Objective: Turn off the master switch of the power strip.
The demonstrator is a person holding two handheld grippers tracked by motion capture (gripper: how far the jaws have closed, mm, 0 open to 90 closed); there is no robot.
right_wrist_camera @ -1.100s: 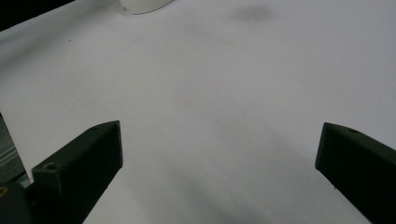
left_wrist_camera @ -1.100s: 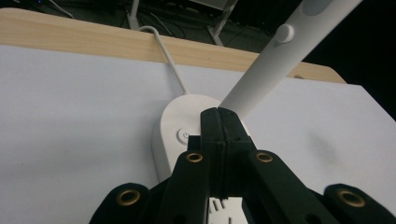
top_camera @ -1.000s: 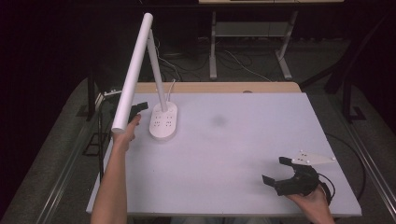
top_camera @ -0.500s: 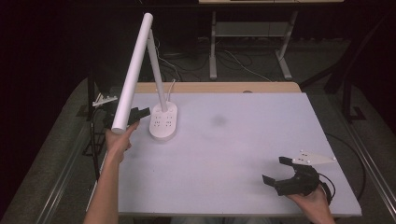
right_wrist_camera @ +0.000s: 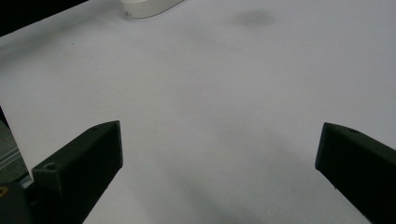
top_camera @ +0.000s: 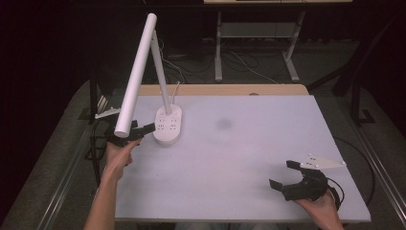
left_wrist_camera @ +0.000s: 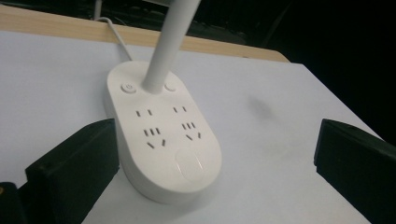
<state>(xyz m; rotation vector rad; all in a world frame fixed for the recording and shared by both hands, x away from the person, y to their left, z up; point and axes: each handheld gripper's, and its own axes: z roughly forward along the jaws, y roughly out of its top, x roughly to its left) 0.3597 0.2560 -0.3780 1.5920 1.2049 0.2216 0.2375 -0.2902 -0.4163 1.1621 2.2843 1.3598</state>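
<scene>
Standing on the white tabletop, toward its far left corner, was a white desk lamp, taken here as the landmark.

- Left hand-held gripper: sat just left of the lamp's base, at the tabletop's left edge, held in the person's left hand. Its jaws stood wide apart, holding nothing. In the left gripper view the near jaw lay close beside the base's left flank; whether it touched could not be told. The other jaw stood well off to the right.
- Lamp base: oval, white, carrying four socket groups, two small round buttons beside the stem, and an oval pad at the near end. A white cord ran from its far end toward the wooden edge strip.
- Lamp head: a long white tube, tilted, its lower end hanging over the left hand-held gripper.
- Grey smudge: on the tabletop right of the base.
- Right hand-held gripper: well apart from the lamp, near the tabletop's near right corner, held in the right hand. Its jaws were spread wide and empty, over bare white surface, with a grey three-cornered plate on top.
</scene>
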